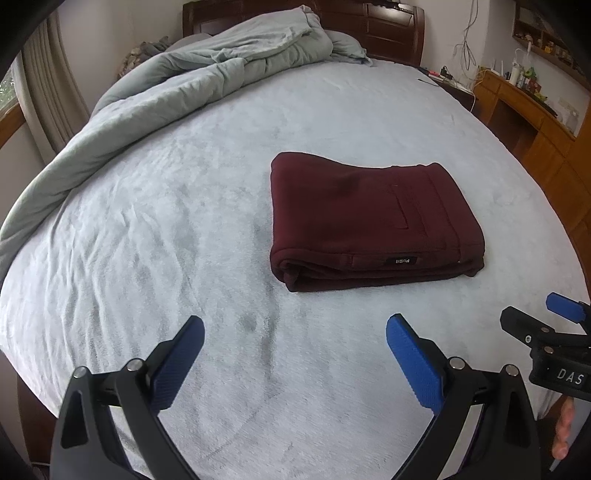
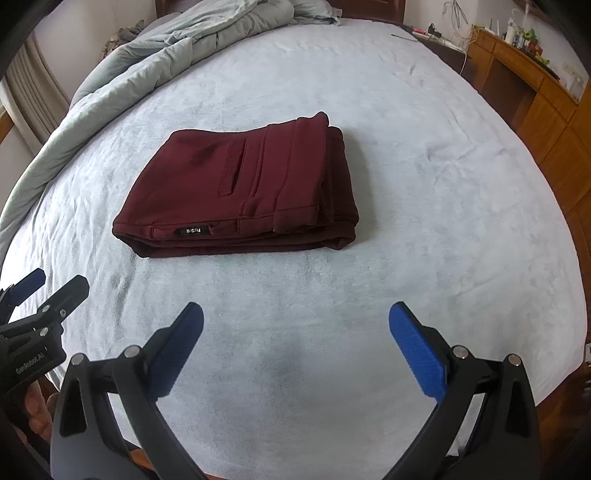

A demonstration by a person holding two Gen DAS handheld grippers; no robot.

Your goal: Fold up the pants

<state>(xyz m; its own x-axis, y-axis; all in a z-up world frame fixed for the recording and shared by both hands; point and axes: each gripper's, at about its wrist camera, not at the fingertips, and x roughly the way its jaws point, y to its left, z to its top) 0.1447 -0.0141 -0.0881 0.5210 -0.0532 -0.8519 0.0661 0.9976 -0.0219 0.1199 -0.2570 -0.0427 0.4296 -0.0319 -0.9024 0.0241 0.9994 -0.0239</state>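
The dark red pants (image 1: 369, 225) lie folded into a flat, squarish stack on the pale blue bed sheet (image 1: 166, 221), waistband and a small black label facing me. They also show in the right wrist view (image 2: 240, 192). My left gripper (image 1: 295, 332) is open and empty, held above the sheet short of the pants. My right gripper (image 2: 295, 317) is open and empty, also short of the pants. Each gripper shows at the edge of the other's view: the right (image 1: 535, 317), the left (image 2: 59, 284).
A crumpled grey-green duvet (image 1: 177, 81) lies along the far left of the bed, up to the dark wooden headboard (image 1: 388, 26). A wooden desk with clutter (image 1: 528, 107) stands to the right. A curtain and window (image 1: 40, 92) are at left.
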